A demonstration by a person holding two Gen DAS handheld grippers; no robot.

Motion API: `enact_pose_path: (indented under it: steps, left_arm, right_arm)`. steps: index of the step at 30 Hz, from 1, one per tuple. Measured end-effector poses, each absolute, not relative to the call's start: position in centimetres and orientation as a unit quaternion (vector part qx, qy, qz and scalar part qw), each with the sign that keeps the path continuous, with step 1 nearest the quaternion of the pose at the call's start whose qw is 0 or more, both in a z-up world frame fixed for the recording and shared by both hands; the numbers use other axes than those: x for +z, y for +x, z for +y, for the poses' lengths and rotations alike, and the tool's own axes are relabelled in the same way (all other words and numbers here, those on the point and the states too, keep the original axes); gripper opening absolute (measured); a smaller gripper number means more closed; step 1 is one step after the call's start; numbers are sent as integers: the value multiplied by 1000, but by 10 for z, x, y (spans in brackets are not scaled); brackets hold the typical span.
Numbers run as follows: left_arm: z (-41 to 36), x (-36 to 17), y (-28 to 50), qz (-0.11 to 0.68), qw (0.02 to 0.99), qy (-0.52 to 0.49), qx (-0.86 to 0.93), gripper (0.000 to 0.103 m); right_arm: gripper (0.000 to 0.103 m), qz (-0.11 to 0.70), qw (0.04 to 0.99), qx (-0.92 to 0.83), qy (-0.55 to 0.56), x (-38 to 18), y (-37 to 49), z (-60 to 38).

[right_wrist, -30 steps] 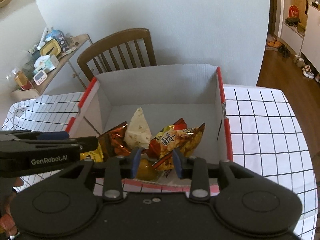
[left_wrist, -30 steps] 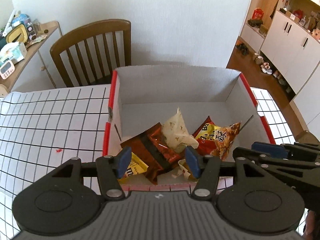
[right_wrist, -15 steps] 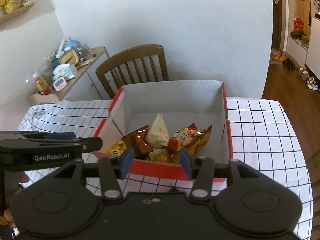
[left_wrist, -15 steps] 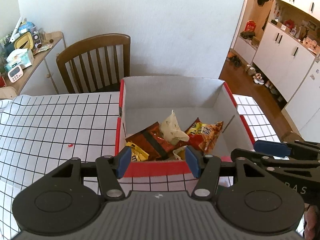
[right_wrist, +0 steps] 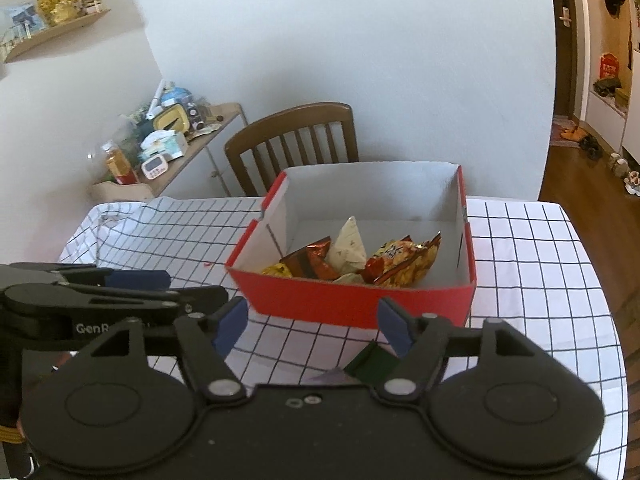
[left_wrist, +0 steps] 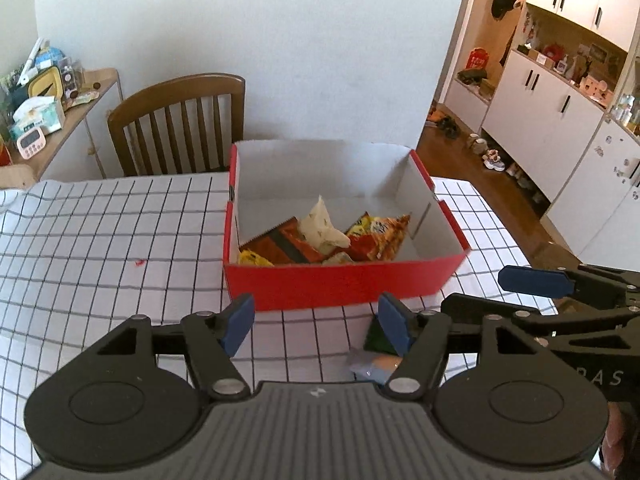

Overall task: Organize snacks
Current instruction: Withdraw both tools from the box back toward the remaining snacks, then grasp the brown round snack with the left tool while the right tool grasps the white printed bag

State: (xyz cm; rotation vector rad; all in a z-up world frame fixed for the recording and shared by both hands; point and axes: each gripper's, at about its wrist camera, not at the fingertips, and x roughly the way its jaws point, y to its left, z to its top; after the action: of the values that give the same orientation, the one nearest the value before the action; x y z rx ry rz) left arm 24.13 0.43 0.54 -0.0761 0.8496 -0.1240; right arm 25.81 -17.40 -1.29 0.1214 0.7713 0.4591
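Backing both off the red box (left_wrist: pixel 344 284) since a second ago, the left hand-held gripper (left_wrist: pixel 316 326) and right hand-held gripper (right_wrist: pixel 314 326) now sit wide and empty, snack packets (left_wrist: pixel 320 236) inside, one dark packet (right_wrist: pixel 370 364) left on the bench (left_wrist: pixel 100 240) before it.

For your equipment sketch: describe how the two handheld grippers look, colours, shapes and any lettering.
Both the left gripper and the right gripper are matte black, with blue pads on the fingers, round discs, silver pivot rivets and a ribbed body. White "GenR..." lettering marks the left one's side.
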Motion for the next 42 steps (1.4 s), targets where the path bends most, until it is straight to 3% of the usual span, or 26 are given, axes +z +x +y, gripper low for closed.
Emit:
enact_pose_path:
  steps: [21,33,42]
  left_arm:
    - [7,-29,171,453,888,-47,-72,73]
    - [-1,-85,163,512,855,-47,-72,73]
    - [-31,-116,169,506,857,8,-98,73]
  right_arm:
    - [101,390,886,240,77,-41,194,-184]
    - [101,441,872,203,64,-93,189,-204]
    - [100,467,863,190,49,-123,199,-214]
